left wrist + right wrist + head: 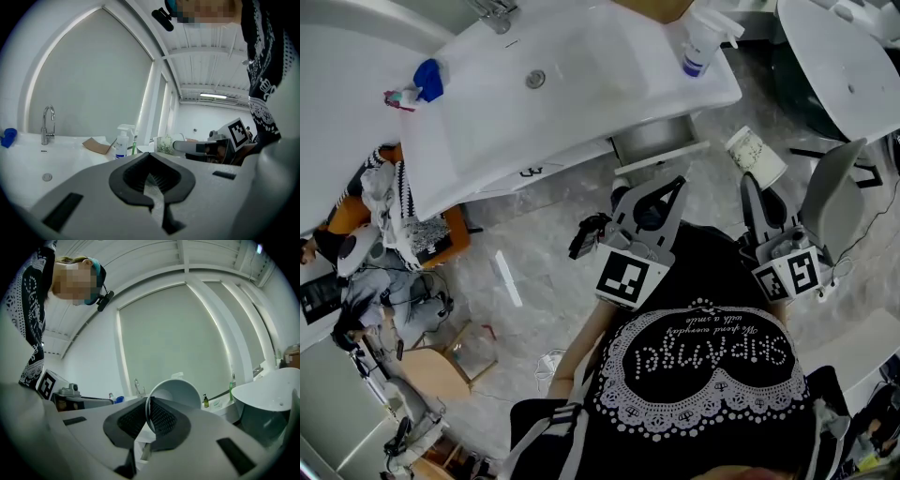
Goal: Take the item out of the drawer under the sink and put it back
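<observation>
Closest to the camera was the person's black top with its white lace print (703, 375), and just ahead of it the two marker cubes, the left one (623, 278) and the right one (787, 274). The left gripper (678, 183) pointed toward the sink unit; its jaws were closed tip to tip with nothing between them, and only the marbled grey floor (534, 244) showed through the gap behind the pads. The right gripper (750, 185) was clamped on the paper cup (757, 153): the pads pinched the cup's wall at the rim, one inside and one outside. The cup lay tilted, its open mouth turned back toward the gripper and its printed side facing up. It hung in the air above the floor, outside the drawer and a little to its right.

Beyond the grippers the drawer (664, 155) stood pulled out from under the sink, its white front forward and a grey inside behind it. Above it lay the white sink (581, 103) with its drain (535, 80). On the sink's right end stood a spray bottle (701, 45), at its left end lay a blue object (429, 79), and at the back edge was the faucet (494, 13). A second white basin (834, 56) sat farther right.
</observation>
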`<state>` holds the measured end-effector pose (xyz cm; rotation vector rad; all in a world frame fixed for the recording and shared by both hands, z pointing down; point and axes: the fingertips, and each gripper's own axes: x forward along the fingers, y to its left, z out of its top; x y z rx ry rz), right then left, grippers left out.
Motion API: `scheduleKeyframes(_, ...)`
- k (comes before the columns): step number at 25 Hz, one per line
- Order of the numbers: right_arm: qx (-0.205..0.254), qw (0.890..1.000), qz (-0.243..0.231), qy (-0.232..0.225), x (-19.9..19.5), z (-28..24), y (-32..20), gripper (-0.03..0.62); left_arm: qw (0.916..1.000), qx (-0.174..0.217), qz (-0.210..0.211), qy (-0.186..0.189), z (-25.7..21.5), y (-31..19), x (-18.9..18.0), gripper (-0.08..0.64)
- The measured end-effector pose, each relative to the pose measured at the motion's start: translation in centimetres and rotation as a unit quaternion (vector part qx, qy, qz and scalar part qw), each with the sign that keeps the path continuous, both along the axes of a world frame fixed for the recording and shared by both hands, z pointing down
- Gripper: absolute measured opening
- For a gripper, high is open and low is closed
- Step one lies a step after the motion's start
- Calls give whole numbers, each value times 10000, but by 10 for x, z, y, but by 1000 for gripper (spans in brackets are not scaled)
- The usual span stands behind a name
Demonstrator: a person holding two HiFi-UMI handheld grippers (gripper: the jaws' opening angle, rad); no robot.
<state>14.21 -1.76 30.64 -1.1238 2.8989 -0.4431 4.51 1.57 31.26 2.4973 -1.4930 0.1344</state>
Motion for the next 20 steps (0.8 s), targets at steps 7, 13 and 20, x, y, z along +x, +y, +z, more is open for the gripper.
scheduleKeyframes(7,133,9996,-240,96,-14,-4,-2,25,9995,47,-281,112,-3,3,-13,5)
scheduleKeyframes(13,682,9890,-734,1084,-29,6,-13,25,9969,24,-723,303,-5,6,-31,5)
scheduleKeyframes(20,1531,8852,-2033,3893,-48,87,-3,25,9911,-176,-1221,505,0,11,-52,5)
